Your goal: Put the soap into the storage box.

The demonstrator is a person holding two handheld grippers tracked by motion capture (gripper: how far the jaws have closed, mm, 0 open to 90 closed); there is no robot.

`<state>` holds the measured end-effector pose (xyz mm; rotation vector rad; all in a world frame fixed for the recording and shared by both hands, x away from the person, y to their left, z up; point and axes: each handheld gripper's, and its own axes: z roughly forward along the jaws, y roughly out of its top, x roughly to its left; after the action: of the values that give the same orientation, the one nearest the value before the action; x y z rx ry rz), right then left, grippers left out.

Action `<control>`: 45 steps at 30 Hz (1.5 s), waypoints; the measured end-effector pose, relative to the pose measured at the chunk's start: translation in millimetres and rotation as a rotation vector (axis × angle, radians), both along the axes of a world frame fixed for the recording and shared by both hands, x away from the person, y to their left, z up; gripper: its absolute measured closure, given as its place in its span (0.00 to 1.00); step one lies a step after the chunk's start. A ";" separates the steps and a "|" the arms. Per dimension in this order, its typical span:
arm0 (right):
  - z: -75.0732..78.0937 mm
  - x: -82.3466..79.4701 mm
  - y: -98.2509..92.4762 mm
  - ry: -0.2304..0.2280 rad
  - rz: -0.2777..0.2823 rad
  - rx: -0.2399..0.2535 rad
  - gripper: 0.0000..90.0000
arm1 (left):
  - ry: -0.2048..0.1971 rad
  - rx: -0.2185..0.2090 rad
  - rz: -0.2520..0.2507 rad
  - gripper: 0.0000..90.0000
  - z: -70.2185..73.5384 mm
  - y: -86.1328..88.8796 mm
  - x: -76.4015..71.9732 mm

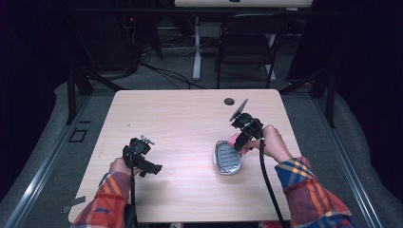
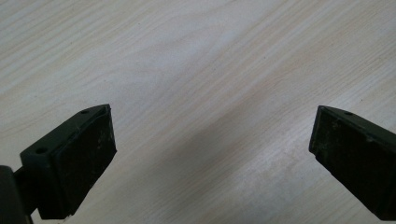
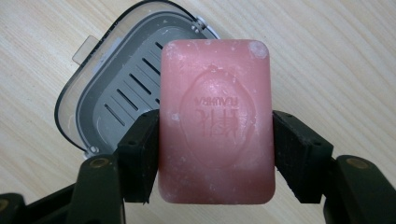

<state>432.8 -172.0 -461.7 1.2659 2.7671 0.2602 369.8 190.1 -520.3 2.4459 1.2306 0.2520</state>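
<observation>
Soap bar [image 3: 215, 121] clamped in right gripper [image 3: 215, 154] above slotted soap dish [image 3: 116, 88]; left gripper [image 2: 212, 140] wide apart, empty.

high view overhead; gripper views close on table [image 1: 190, 118].

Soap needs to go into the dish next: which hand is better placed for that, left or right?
Right. The right gripper is already shut on the pink soap bar, right beside the open soap dish. The left gripper is open with nothing between its jaws, over bare table, well away from the dish.
</observation>
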 end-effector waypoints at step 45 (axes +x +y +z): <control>-17.6 -13.8 29.6 0.059 0.019 0.026 0.49 | -0.006 -0.003 0.000 0.00 0.6 0.2 -1.1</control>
<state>419.0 -142.5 -479.3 1.2749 2.8355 0.2653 368.7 190.3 -519.7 2.4408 1.2268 0.2574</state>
